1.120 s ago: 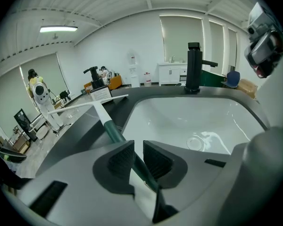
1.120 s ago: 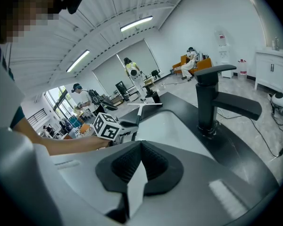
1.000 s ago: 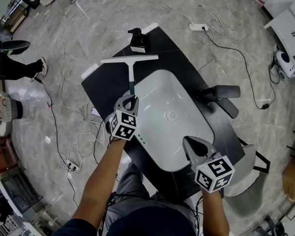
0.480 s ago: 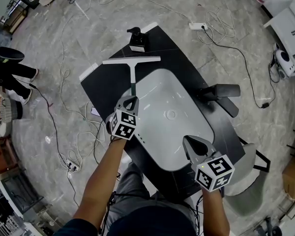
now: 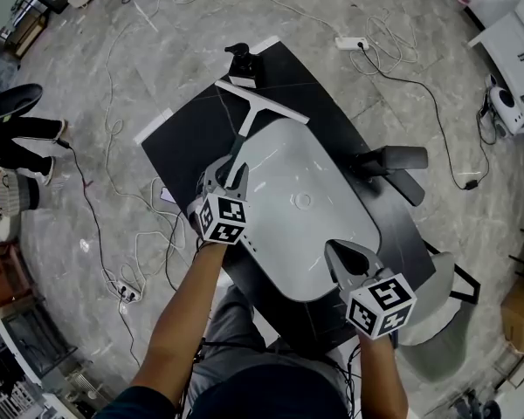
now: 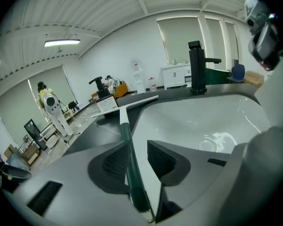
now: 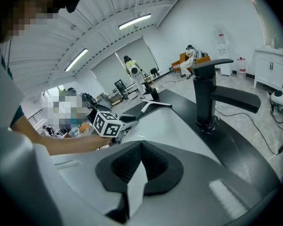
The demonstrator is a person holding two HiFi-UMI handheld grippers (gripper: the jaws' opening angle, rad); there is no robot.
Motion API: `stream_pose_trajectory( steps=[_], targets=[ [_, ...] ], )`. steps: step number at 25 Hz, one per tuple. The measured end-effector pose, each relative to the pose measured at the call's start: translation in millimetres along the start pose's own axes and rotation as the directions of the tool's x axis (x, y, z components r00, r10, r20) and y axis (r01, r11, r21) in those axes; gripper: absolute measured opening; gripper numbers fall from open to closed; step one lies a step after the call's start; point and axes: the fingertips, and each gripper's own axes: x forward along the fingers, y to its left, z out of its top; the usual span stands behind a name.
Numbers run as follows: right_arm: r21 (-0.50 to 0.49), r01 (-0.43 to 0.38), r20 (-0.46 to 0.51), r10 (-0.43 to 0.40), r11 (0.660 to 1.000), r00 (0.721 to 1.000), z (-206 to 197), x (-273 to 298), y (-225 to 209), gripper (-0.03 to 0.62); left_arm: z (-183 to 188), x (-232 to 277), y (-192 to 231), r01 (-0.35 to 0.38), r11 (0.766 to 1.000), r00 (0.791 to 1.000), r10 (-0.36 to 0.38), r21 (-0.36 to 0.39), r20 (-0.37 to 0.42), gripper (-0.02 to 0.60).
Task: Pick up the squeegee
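Observation:
The squeegee (image 5: pixel 260 103) has a white blade and a dark green handle and lies on the black counter, slanting over the basin's far left rim. My left gripper (image 5: pixel 227 171) straddles the near end of the handle. Its jaws have just been opening. In the left gripper view the handle (image 6: pixel 125 131) runs between the pads, close to the left one, with a gap to the right pad. My right gripper (image 5: pixel 339 253) hovers over the basin's near right rim, shut and empty; in its own view the pads (image 7: pixel 140 147) meet.
A white sink basin (image 5: pixel 306 234) is set in the black counter (image 5: pixel 192 133). A black faucet (image 5: pixel 393 166) stands on the right. A small black dispenser (image 5: pixel 242 66) sits at the counter's far end. Cables trail over the floor, and a person's legs (image 5: pixel 17 120) show at far left.
The squeegee has swung: its blade, level before, now slants down to the right and sits nearer the basin. My left jaws, shut on the handle before, now stand apart. The right gripper has not moved.

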Motion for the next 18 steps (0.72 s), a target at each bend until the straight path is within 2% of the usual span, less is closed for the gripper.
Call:
stream_pose_trajectory(
  steps=[3,5,9,12,14,16,18],
  targets=[
    [0.001,-0.002,0.000,0.002,1.000,1.000,-0.1,-0.6,0.1,0.011,4.7,3.3,8.2,-0.037,0.999,0.999,0.037,0.040,0.002,0.133],
    [0.003,-0.003,0.001,0.003,1.000,1.000,0.5,-0.9,-1.0,0.011,1.5,8.2,19.9,-0.056,0.998,0.998,0.057,0.028,-0.027,0.227],
    [0.008,0.002,0.000,-0.002,1.000,1.000,-0.3,-2.3,-6.3,0.011,-14.2,23.6,30.4,0.031,0.998,0.993,-0.037,-0.051,-0.108,0.239],
    [0.012,0.005,-0.001,-0.005,1.000,1.000,-1.0,-2.8,-8.1,0.011,-12.0,22.7,30.5,0.056,0.998,0.993,-0.059,-0.038,-0.098,0.193],
    [0.012,0.005,-0.001,-0.005,1.000,1.000,-0.4,-3.2,-7.2,0.011,-10.7,20.1,30.3,0.064,0.995,0.994,-0.071,-0.075,-0.086,0.130],
    [0.010,0.003,0.001,-0.003,1.000,1.000,2.5,-3.8,-5.1,0.011,-8.7,17.3,30.8,0.074,0.989,0.994,-0.084,-0.129,-0.073,0.115],
    [0.005,0.003,0.005,-0.003,1.000,1.000,6.8,-4.8,-2.4,0.011,-6.2,12.5,33.8,0.069,0.987,0.995,-0.079,-0.144,-0.064,0.100]
  ],
)
